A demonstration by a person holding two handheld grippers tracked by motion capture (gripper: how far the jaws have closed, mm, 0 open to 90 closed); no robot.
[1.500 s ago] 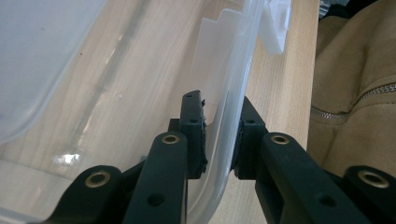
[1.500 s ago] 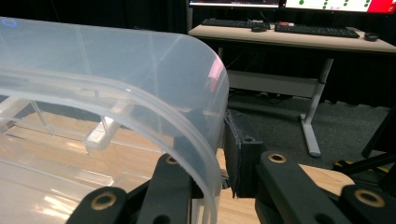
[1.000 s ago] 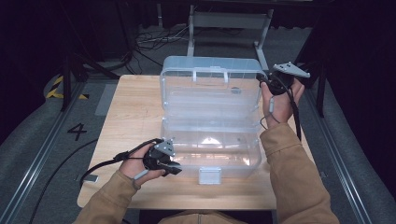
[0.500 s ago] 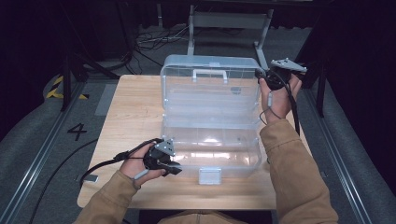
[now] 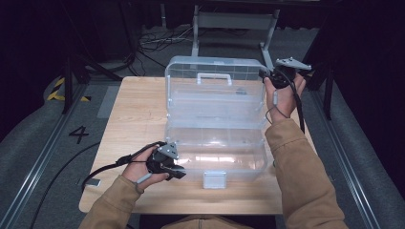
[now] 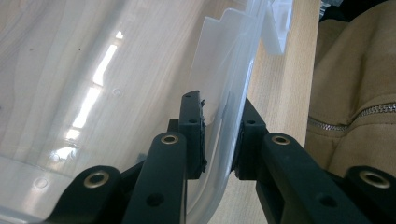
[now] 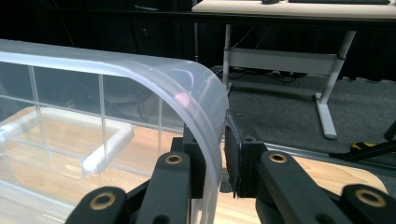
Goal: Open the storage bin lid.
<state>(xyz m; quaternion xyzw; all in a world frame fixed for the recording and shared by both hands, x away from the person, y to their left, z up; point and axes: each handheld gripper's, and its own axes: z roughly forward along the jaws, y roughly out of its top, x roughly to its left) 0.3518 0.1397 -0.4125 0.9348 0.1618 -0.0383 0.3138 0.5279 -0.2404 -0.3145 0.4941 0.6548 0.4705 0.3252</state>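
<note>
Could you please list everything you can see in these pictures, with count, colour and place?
storage box: one, clear plastic, open at the table's middle, lid raised.
latch: one, clear, box's near edge.
table: one, light wood.
desk frame: one, grey, beyond the table.
cables: several, black, far floor.
left gripper: one, black, clamped on the box's near left corner.
right gripper: one, black, clamped on the lid's corner.
sleeves: two, tan.

Clear box (image 5: 215, 114), tan sleeves (image 5: 301, 176)
</note>
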